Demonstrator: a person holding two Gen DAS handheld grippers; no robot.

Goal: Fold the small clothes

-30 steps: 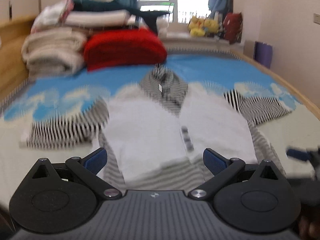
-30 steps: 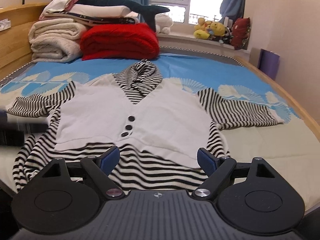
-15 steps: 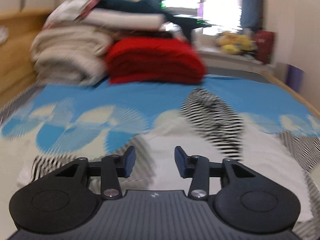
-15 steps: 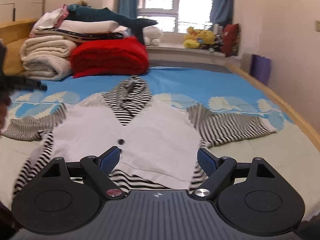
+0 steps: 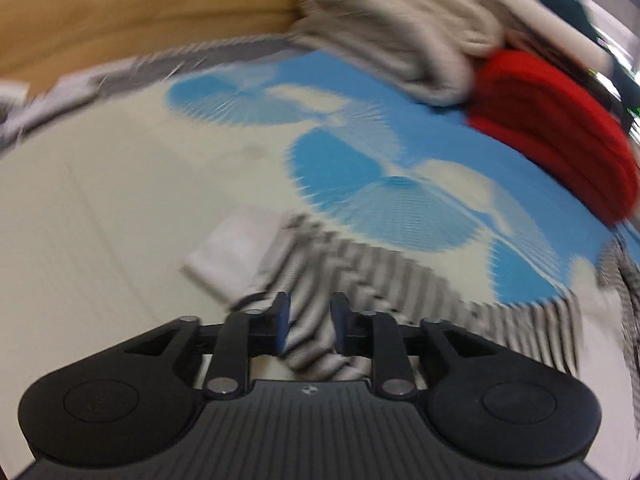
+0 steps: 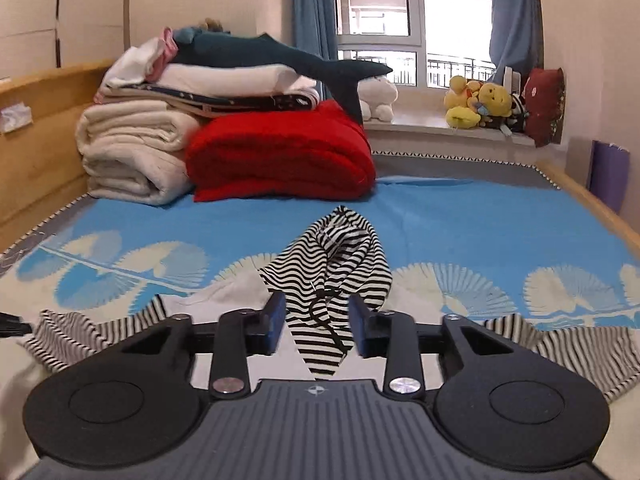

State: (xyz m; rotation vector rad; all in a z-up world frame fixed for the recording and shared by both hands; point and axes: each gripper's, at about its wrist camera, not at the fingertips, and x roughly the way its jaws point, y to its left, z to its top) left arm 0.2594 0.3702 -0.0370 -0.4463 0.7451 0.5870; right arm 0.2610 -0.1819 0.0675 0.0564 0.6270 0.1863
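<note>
A small hooded top, white front with black-and-white stripes, lies flat on the bed. In the left wrist view its striped sleeve (image 5: 400, 276) ends in a white cuff (image 5: 232, 252). My left gripper (image 5: 308, 320) hovers over that sleeve, its jaws narrow and closing, with striped cloth between them; the blurred view shows no press. In the right wrist view the striped hood (image 6: 340, 256) points away from me. My right gripper (image 6: 318, 320) straddles the striped neck below it, its jaws closing with the pads still apart from the cloth. Both sleeves (image 6: 560, 344) spread sideways.
Folded cream blankets (image 6: 132, 152) and a red blanket (image 6: 280, 152) are stacked at the far end of the bed, with a plush shark (image 6: 280, 56) on top. A wooden headboard (image 6: 36, 120) runs along the left. Plush toys (image 6: 476, 104) sit on the windowsill.
My left gripper swung left from the top's front to the sleeve end, tilted down and narrowed. My right gripper moved forward to the neck below the hood and narrowed.
</note>
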